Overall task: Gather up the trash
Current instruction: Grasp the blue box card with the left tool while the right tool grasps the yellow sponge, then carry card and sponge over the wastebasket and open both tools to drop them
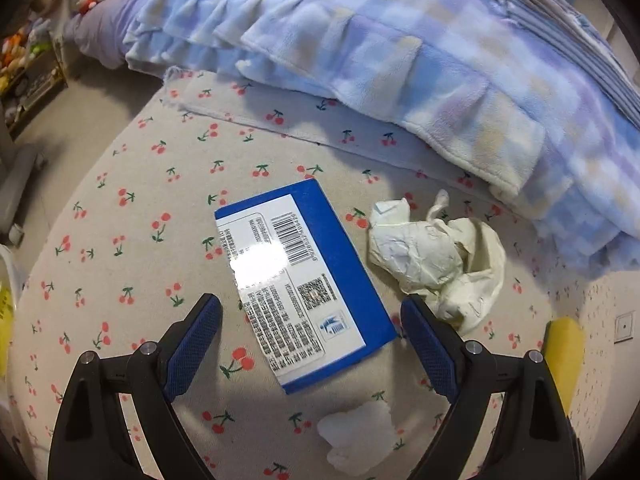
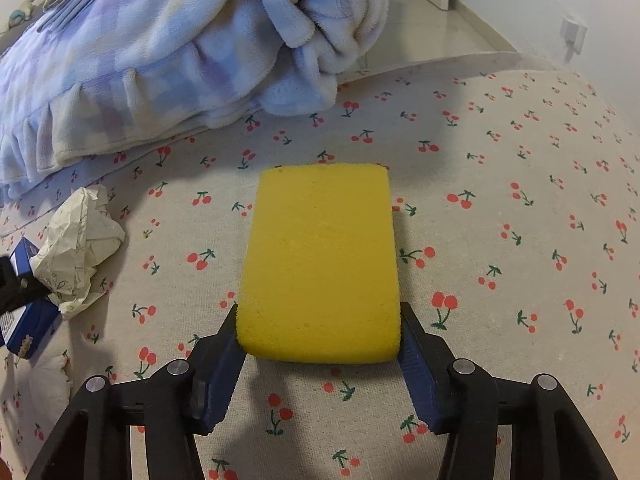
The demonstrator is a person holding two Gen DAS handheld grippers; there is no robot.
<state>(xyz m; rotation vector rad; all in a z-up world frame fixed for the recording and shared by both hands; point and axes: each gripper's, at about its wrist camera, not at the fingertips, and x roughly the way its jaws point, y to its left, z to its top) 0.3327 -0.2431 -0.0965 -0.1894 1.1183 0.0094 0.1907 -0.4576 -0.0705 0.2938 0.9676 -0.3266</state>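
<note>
One blue box (image 1: 304,280) lies label-up on the cherry-print bed (image 1: 120,240), its barcode and small print unreadable, between the wide-apart left hand-held gripper (image 1: 312,320). Two crumpled papers (image 1: 436,260) lie just beside it. The right hand-held gripper (image 2: 320,336) clamps one yellow sponge (image 2: 320,260).

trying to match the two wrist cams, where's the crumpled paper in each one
Left wrist view: the crumpled paper lies right of centre, just right of the blue box.
Right wrist view: it sits at the left edge, left of the yellow sponge.
Shared landmark: the blue box, also at the far left edge of the right view.
</note>
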